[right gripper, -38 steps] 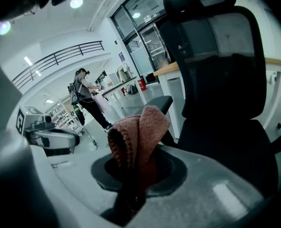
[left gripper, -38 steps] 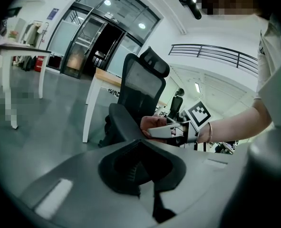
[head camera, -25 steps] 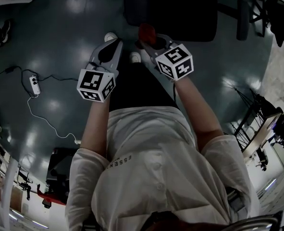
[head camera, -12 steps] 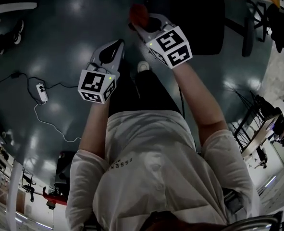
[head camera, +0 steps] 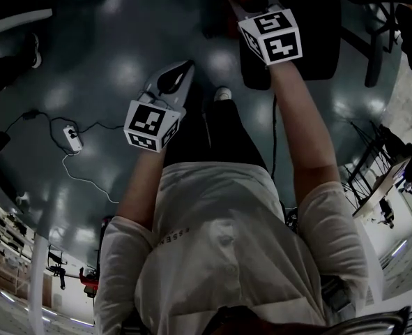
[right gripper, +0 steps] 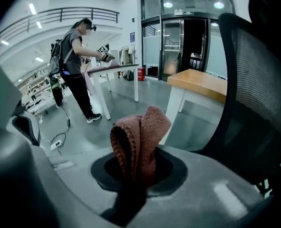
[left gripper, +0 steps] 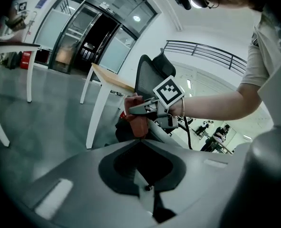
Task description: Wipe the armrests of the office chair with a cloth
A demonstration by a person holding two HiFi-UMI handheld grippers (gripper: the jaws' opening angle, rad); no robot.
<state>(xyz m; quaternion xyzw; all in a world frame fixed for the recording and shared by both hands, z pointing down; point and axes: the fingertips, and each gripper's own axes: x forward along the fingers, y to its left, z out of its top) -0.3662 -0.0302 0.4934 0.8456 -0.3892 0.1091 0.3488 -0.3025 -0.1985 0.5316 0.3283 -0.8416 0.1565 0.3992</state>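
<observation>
Right gripper pinches the cloth above a glossy, probably concrete floor.

Yr cloth: reddish-pink knit, folded over on itself, standing upright w/ its lower end pinched in yr right gripper. Office chair: black mesh back, upright, close on the cloth's right; can't tell if they touch.
</observation>
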